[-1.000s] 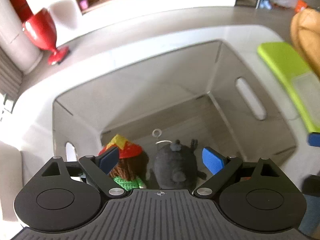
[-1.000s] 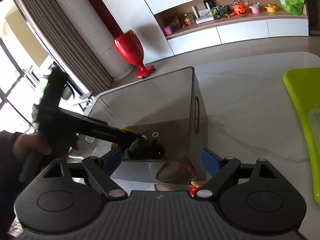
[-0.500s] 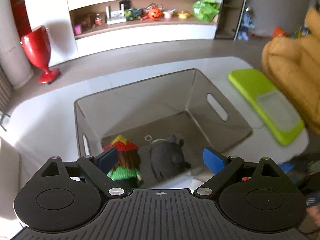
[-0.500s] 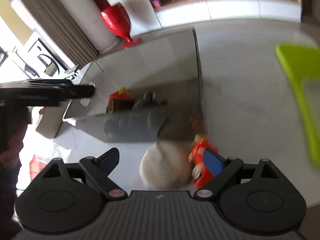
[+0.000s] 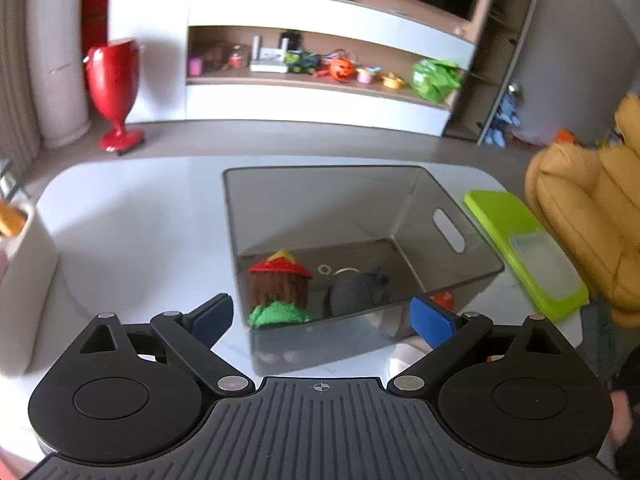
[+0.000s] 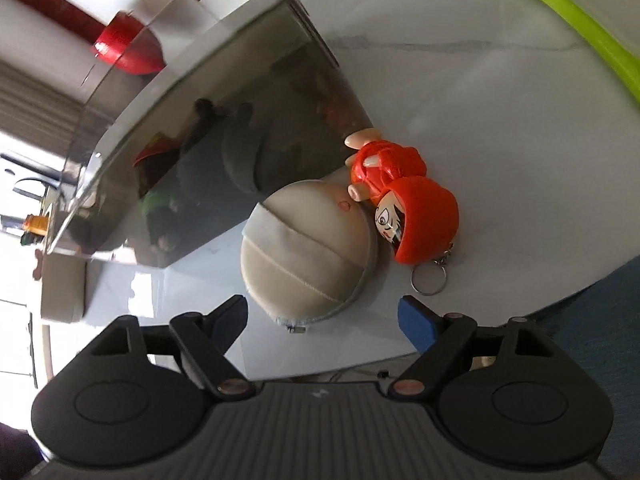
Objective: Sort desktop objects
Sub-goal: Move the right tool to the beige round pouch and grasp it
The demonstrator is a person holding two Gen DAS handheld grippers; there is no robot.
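Nearer now: round beige pouch

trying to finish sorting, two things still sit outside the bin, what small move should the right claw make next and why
Probably ease the right claw down over the round pouch. The pouch lies nearest, just ahead of the closing jaws, with nothing between them yet, and sits beside the bin, touching the red doll.

The right tongs point down at the white tabletop. Their jaws are closing, and nothing is between them. Just past the tips lies a round beige pouch. A little red toy figure with a key ring lies touching the pouch. Both sit right beside the smoky see-through bin. A green tray is well apart, at the far corner.
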